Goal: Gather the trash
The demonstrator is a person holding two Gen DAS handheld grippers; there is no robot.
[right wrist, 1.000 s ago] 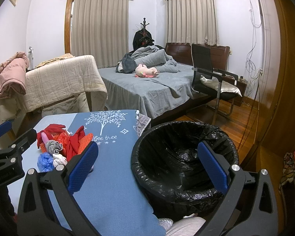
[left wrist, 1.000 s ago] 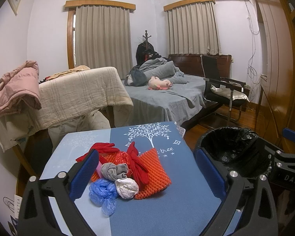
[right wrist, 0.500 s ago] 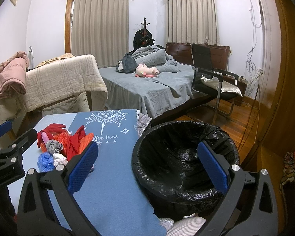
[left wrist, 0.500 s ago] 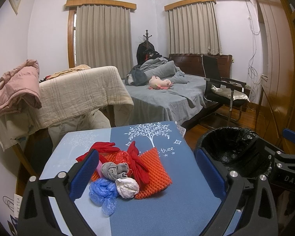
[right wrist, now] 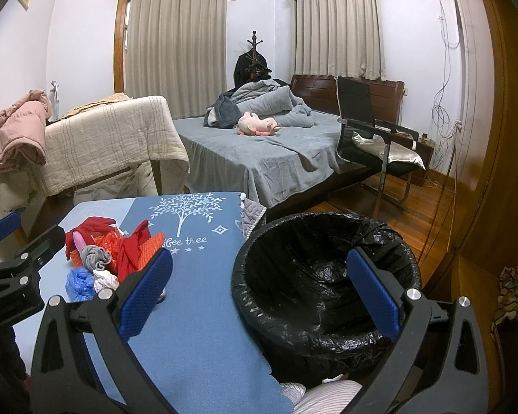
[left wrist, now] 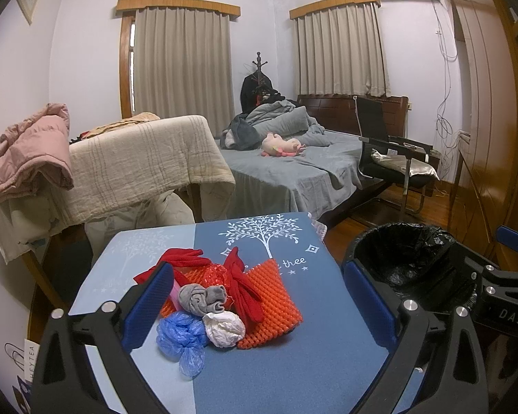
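Observation:
A heap of trash lies on the blue tablecloth (left wrist: 293,362): an orange foam net (left wrist: 271,296), red fabric (left wrist: 241,286), a grey wad (left wrist: 202,297), a white crumpled ball (left wrist: 224,328) and a blue plastic wad (left wrist: 183,339). My left gripper (left wrist: 259,300) hangs open just short of the heap, nothing between its fingers. To the right of the table stands a bin lined with a black bag (right wrist: 324,286). My right gripper (right wrist: 259,289) is open above the table edge and the bin's near rim, holding nothing. The heap (right wrist: 110,255) shows left in the right wrist view.
A bed (left wrist: 293,172) with grey bedding and a pink plush toy (left wrist: 281,145) stands behind the table. A black chair (left wrist: 393,158) sits on the wooden floor at right. A draped beige cloth (left wrist: 138,162) and pink jacket (left wrist: 27,151) are at left.
Almost nothing differs; both views have shifted very slightly, and both grippers remain open and empty.

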